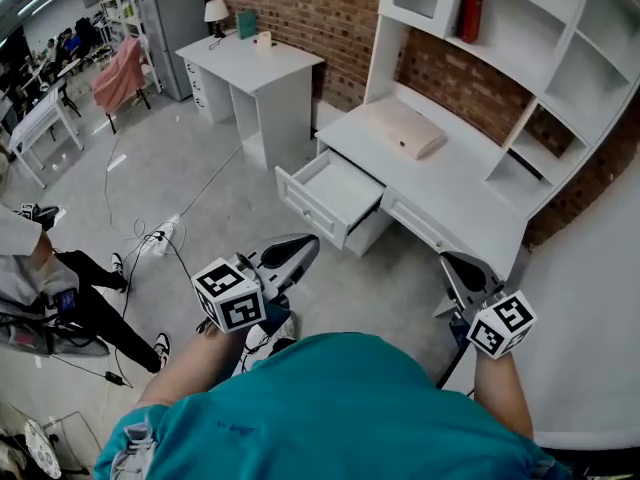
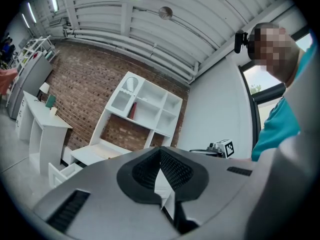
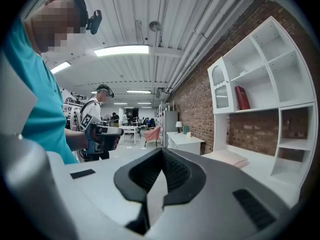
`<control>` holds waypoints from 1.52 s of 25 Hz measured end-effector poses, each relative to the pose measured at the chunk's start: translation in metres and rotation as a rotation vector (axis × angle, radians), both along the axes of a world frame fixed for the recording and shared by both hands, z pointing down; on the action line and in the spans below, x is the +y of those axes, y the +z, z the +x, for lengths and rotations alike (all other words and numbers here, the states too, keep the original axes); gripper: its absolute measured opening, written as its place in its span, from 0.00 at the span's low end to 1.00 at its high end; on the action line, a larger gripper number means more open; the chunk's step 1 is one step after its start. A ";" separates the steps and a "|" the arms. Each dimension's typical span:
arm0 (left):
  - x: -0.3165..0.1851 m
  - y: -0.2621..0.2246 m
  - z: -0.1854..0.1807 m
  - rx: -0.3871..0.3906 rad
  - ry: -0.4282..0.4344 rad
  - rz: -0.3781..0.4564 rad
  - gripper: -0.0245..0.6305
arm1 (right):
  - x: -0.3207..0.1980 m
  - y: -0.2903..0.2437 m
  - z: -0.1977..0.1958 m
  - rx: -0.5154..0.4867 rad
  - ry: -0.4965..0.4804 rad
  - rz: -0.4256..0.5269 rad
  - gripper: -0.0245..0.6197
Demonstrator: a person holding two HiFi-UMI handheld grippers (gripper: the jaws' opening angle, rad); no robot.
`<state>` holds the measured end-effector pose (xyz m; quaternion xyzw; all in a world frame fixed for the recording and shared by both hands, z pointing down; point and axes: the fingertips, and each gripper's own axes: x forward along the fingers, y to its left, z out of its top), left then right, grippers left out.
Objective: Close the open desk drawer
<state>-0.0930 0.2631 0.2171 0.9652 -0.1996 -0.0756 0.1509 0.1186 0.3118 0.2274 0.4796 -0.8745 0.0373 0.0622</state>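
Observation:
The white desk [image 1: 470,193] with a hutch stands against the brick wall. Its left drawer [image 1: 330,196] is pulled out wide and looks empty. My left gripper [image 1: 296,251] hovers over the floor a little in front of the drawer, shut and holding nothing. My right gripper [image 1: 458,270] is near the desk's front right edge, also shut and empty. In the left gripper view the pads [image 2: 172,169] meet, and the open drawer [image 2: 61,172] shows low at the left. The right gripper view has its pads [image 3: 170,171] together, with the desk top [image 3: 260,166] at the right.
A pink folded cushion [image 1: 405,128] lies on the desk, and a red book [image 1: 470,13] stands in the hutch. A second white desk [image 1: 255,68] with a lamp [image 1: 215,10] is behind. Cables and a power strip [image 1: 160,236] lie on the floor by another person [image 1: 45,278].

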 end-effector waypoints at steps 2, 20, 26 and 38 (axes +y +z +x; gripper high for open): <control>-0.037 0.001 -0.007 -0.002 0.027 0.009 0.05 | -0.032 -0.003 -0.010 -0.004 0.026 0.005 0.07; -0.299 -0.014 -0.065 -0.049 0.130 0.001 0.05 | -0.278 -0.017 -0.086 -0.021 0.089 -0.013 0.07; -0.327 0.011 -0.048 -0.077 0.088 -0.023 0.05 | -0.312 0.007 -0.067 -0.046 0.051 -0.045 0.07; -0.330 0.049 0.030 -0.154 -0.233 -0.077 0.05 | -0.362 0.022 0.024 -0.052 -0.243 -0.030 0.07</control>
